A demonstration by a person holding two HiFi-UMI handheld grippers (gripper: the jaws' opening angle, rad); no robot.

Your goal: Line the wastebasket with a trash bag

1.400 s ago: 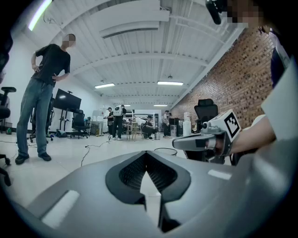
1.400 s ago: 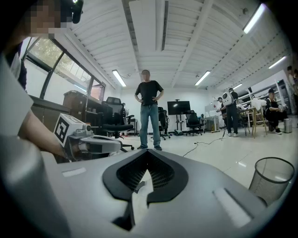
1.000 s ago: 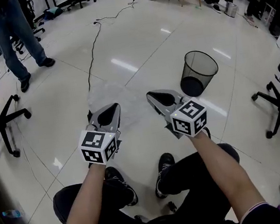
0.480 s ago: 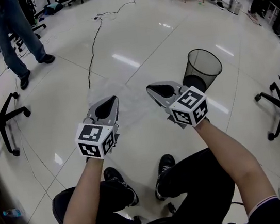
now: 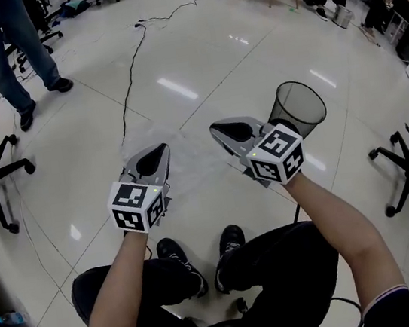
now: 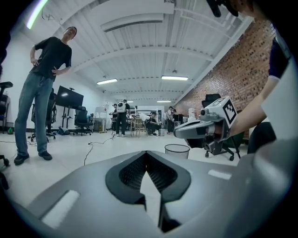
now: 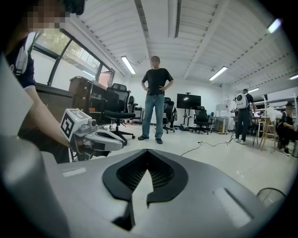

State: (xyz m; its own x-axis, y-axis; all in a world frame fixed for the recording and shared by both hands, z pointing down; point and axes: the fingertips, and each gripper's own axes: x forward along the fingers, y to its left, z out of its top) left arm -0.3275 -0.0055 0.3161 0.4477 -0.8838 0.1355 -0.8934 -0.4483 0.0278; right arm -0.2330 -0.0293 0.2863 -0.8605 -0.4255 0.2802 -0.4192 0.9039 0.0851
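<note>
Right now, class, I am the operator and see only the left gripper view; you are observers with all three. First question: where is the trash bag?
Observer: In the head view the clear trash bag hangs spread between the left tongs and the right tongs, pinched at both tips.
Operator: Are the right tongs closed?
Observer: Yes, the right gripper view shows their jaws together.
Operator: Is the wastebasket lined?
Observer: No; seen from above, the wastebasket stands upright with bare mesh inside, just beyond the right tongs.
</note>
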